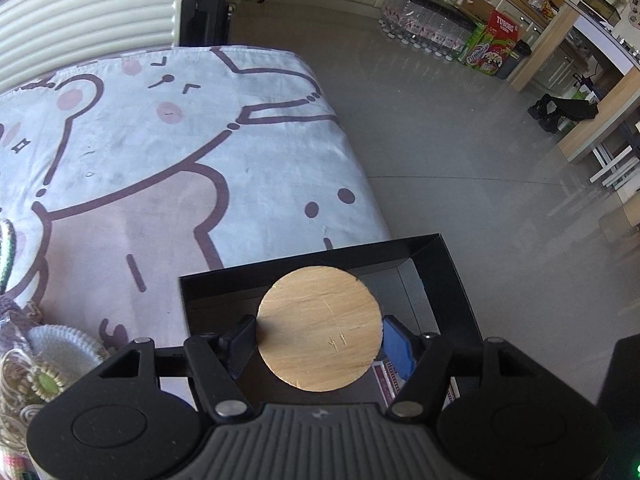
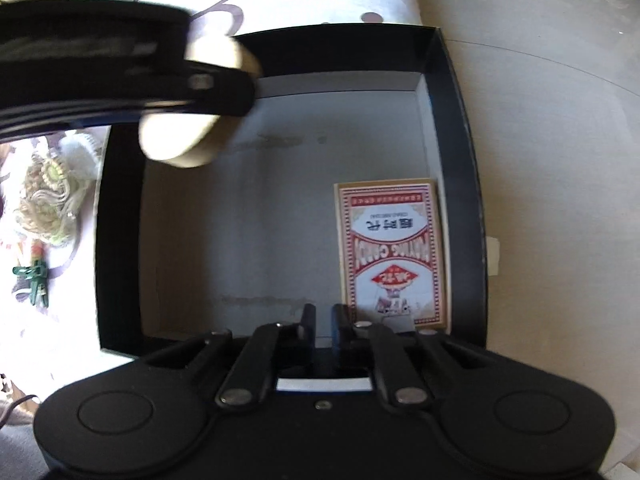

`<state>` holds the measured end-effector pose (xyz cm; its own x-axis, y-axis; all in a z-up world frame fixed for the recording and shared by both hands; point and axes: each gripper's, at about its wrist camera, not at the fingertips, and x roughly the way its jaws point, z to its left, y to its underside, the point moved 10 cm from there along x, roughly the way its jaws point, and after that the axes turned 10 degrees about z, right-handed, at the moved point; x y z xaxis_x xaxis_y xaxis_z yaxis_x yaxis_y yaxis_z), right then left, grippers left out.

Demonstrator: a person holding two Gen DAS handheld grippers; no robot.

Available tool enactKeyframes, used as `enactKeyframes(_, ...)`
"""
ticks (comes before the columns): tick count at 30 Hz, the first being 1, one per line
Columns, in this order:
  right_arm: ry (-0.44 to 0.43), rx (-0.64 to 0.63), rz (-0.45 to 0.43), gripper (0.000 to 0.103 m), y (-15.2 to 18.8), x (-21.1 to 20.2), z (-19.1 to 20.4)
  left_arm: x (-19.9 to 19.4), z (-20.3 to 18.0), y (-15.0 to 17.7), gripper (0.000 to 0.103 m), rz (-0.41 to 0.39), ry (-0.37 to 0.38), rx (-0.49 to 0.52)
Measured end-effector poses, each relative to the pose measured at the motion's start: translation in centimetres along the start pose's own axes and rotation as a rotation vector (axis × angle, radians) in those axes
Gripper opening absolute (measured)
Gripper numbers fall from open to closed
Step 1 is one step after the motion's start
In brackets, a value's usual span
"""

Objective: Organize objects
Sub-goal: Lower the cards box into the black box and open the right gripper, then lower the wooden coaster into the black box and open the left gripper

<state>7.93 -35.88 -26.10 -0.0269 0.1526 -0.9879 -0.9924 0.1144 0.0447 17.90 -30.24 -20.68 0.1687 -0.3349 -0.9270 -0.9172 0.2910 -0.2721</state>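
Left gripper (image 1: 319, 334) clamped on a round wooden disc (image 1: 319, 328), fingers pressing its left and right edges, flat face up toward the camera, grain and a few scratches visible. Disc held above the open black box (image 1: 452, 268), over the box's left/near part, not touching the floor of it as far as the right wrist view shows; there the disc (image 2: 188, 136) shows blurred at upper left, pale rim, with the left gripper (image 2: 192, 84) across it as a dark blurred bar. Box is a shallow black tray with grey inner floor (image 2: 248, 220), sitting at the edge of a cloth-covered surface (image 1: 168, 152) printed with cartoon bear outlines in pink and brown. Inside the box, a playing card pack (image 2: 394, 252), red and white print, lies flat against the right wall, near the right front corner. Right gripper (image 2: 323, 320) hovers over the box's near edge, its two black fingers close together with only a narrow gap, nothing between them. Left of the box on the cloth: crocheted items (image 2: 52, 196) in cream and green, a green clip (image 2: 36, 280) nearer the camera; same crochet pile (image 1: 44, 376) seen at lower left in left wrist view. Background: grey floor (image 1: 460, 128), white ribbed suitcase (image 1: 88, 8), cartons (image 1: 496, 44) by cabinets, too small to read fully
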Motion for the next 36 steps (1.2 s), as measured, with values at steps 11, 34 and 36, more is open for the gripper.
enactKeyframes(11, -0.126, 0.043, -0.057, 0.015, -0.4, -2.3, -0.5, 3.8, -2.4, -1.0, 0.068, 0.024, 0.032, 0.017)
enactKeyframes(34, -0.089, 0.09, -0.088, 0.018, 0.3, -3.4, -3.7, 4.4, -0.4, -1.0, 0.025, 0.079, -0.048, -0.064)
enactKeyframes(36, -0.088, 0.095, -0.088, 0.018, 0.2, -3.5, -3.8, 4.6, 0.4, -1.0, 0.025, 0.094, -0.065, -0.078)
